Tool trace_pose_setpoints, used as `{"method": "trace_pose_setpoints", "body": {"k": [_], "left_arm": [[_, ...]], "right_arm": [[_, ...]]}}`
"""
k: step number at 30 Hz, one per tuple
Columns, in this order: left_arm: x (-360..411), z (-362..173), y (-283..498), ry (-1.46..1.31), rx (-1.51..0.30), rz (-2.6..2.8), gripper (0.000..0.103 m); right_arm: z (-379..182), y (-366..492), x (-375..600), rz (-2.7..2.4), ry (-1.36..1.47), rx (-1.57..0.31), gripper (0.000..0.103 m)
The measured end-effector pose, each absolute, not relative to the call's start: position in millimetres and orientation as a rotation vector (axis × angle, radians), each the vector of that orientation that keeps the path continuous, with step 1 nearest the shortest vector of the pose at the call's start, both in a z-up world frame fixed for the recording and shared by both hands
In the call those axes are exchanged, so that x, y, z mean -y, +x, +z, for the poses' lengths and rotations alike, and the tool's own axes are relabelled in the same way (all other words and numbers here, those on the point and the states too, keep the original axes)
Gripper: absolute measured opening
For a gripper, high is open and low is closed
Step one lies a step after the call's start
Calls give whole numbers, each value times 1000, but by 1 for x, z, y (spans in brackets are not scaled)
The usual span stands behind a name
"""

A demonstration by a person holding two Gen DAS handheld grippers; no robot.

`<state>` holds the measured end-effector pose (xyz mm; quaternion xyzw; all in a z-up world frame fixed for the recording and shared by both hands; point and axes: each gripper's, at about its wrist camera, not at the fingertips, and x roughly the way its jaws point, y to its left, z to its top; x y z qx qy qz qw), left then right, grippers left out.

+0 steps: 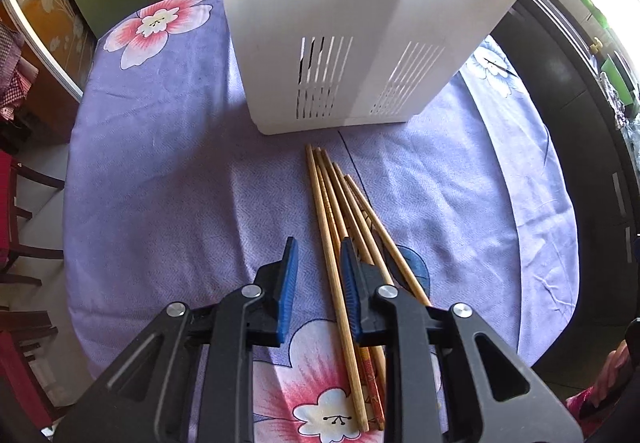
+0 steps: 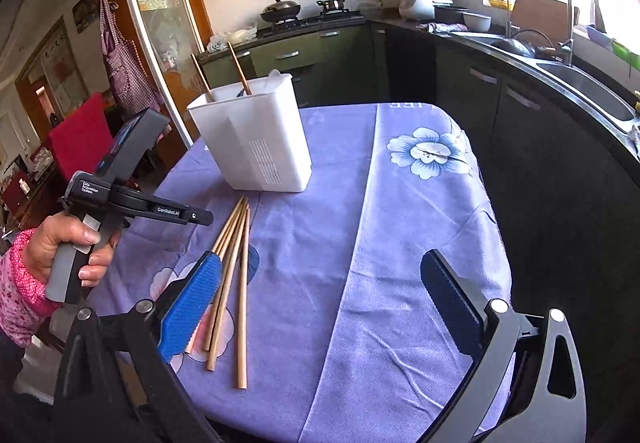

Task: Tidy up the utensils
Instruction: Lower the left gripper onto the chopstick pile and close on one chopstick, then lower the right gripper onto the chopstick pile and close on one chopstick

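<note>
Several wooden chopsticks (image 1: 336, 219) lie in a fan on the purple floral tablecloth (image 1: 168, 179), pointing at a white slotted utensil holder (image 1: 340, 27). My left gripper (image 1: 319, 263) is open and hovers over their near ends, one stick showing between the blue pads. In the right wrist view the chopsticks (image 2: 234, 263) lie left of centre, and the holder (image 2: 256, 135) has two chopsticks standing in it. The left gripper (image 2: 192, 217) shows above the pile, held by a hand. My right gripper (image 2: 320, 283) is wide open and empty above the cloth.
The table edge drops off at the right toward dark kitchen cabinets (image 2: 520, 115) and a sink (image 2: 592, 83). A stove with pots (image 2: 304, 9) stands at the back. A red chair (image 2: 80, 135) is at the left.
</note>
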<state>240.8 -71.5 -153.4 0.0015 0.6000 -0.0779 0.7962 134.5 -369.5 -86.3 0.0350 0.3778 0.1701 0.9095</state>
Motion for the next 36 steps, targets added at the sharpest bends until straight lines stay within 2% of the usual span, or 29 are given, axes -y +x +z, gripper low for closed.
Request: {"method": "trace_pose_setpoints", "body": {"k": [15,17,20,31,36], "left_arm": [[84,-180,263,52,-1352,-118,21],[86,-181,266,58,-1362,-110,12],[88,-185,266,79,-1380,-104,8],[84,-183,253,132,-1345,-133,5],[62,-154,238,73,-1241,-162,5]], "right_arm": [[-98,136,381,339,109,-804,98],[-102,139,378,342,111,-830,98],[-105,143,370,339,84,-833,98],[-115,171,339,363,30,-872,98],[-129,196,308,421,-35,-910,96]]}}
